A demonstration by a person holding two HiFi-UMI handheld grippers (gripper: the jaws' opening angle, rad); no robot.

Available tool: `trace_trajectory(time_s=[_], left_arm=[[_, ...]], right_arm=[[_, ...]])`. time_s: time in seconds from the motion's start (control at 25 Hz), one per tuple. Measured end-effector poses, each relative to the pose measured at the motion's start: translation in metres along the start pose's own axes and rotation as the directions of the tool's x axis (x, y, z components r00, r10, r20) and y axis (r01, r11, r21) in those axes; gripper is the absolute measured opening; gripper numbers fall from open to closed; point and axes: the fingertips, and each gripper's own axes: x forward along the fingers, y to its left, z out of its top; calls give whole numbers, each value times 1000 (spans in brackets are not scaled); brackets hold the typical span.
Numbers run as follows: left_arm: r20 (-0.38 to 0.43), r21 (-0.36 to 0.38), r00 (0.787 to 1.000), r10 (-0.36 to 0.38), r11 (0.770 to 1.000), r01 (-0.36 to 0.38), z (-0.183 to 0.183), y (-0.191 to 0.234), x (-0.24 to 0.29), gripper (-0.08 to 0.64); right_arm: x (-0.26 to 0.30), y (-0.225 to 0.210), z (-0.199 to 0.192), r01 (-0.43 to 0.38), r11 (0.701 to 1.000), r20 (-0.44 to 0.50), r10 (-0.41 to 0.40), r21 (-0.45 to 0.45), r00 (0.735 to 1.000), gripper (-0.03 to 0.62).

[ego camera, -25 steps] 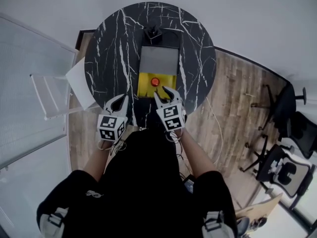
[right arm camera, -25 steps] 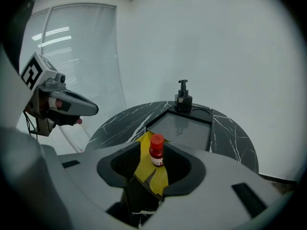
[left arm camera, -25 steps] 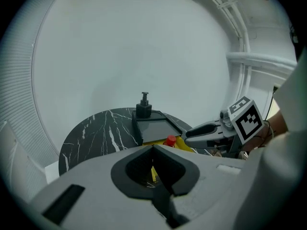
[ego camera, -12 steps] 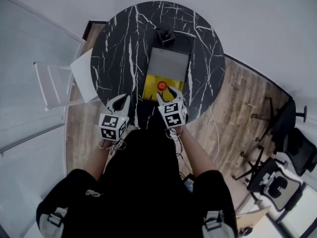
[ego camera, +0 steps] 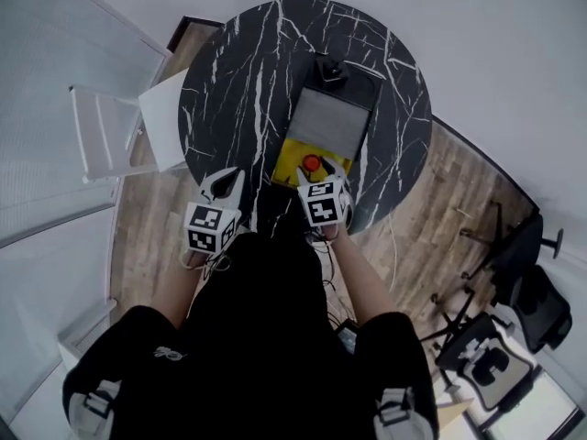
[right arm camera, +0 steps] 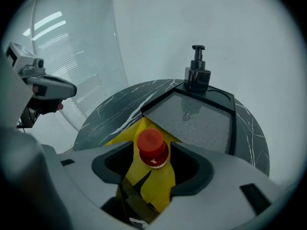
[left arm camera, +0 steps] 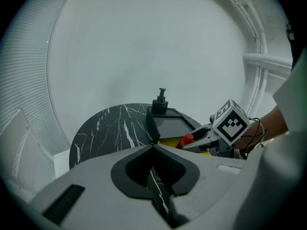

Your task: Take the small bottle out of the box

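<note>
The right gripper point(right arm camera: 153, 169) points down into the yellow box point(ego camera: 290, 150) at the near edge of the round black table point(ego camera: 238, 90). Its jaws have just been opening and stand wide apart. The small bottle point(right arm camera: 152, 148) with its red cap stands upright in the box between them, and the pads are not pressing on it. The left gripper point(left arm camera: 153, 150) hangs just off the table's near edge, well to the box's left, with its jaws closed together and nothing in them.
</note>
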Motion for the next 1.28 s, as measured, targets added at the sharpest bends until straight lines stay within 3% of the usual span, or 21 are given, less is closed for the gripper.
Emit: trace_trajectory(time_s=[0.68, 0.84, 1.28], left_arm=[[7, -52, 998, 64, 997, -64, -3, 30, -7, -2], [10, -49, 998, 60, 997, -59, -4, 28, -9, -2], [19, 7, 1000, 1, 1000, -2, 4, 7, -5, -2]], right_arm=[[23, -4, -16, -16, 1000, -101, 13, -26, 995, 224], [24, -1, -14, -15, 998, -76, 10, -67, 997, 212], [-8, 7, 16, -1, 999, 79, 4, -41, 997, 212]])
